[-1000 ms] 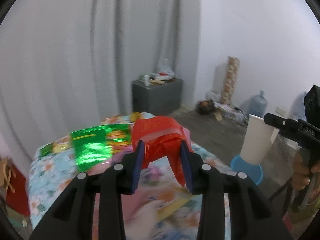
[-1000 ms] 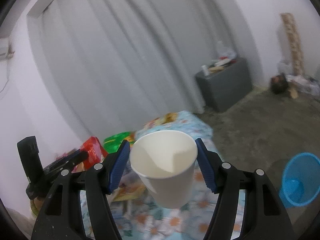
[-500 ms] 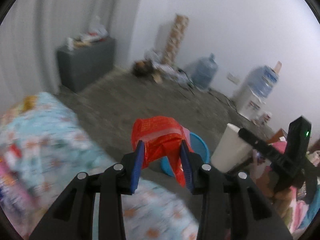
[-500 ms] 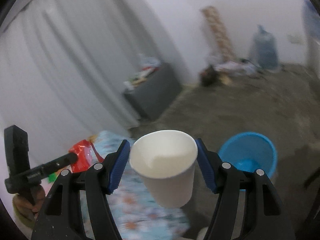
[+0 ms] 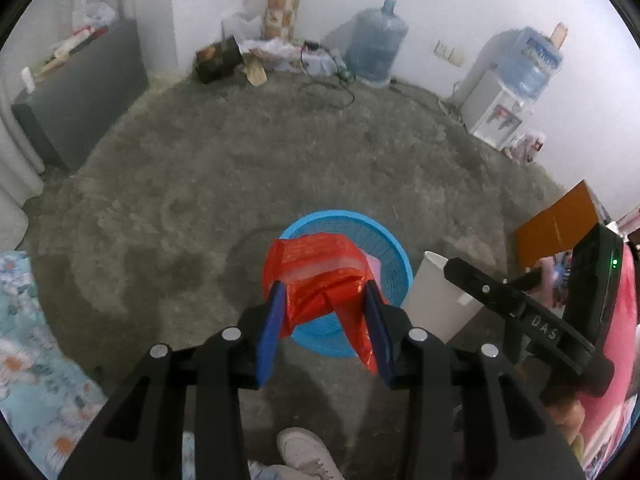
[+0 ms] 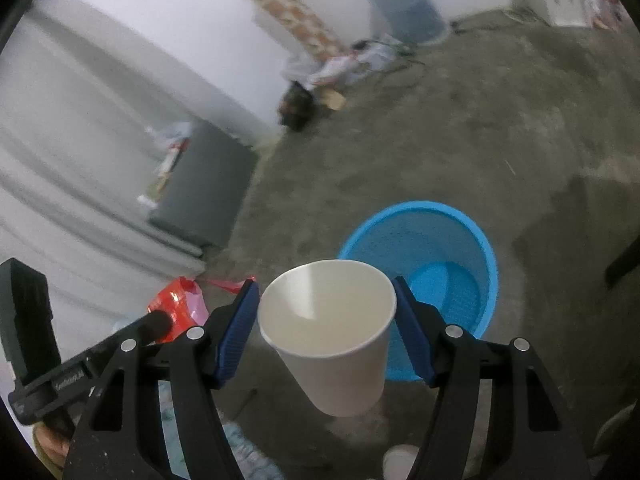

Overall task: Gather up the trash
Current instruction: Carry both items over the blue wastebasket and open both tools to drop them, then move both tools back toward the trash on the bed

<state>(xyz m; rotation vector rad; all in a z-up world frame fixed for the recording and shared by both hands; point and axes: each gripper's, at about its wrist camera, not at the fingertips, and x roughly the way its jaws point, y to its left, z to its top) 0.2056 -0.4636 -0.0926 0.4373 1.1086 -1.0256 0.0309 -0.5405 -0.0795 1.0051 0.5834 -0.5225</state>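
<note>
both loads now hang over the blue basket (image 5: 402, 264), no more over the bed.
my left gripper (image 5: 325, 326) has just eased on the red wrapper (image 5: 320, 276), my right gripper (image 6: 326, 326) on the paper cup (image 6: 332, 332); drop is near, basket at 12 o'clock.

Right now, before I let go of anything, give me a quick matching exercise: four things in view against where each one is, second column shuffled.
Things:
1. red wrapper
2. white paper cup
3. blue basket
4. water jug

Places:
a. on the floor, below both grippers
b. between the left gripper pads
c. against the far wall
d. between the right gripper pads

Pairs: 1-b, 2-d, 3-a, 4-c
</note>
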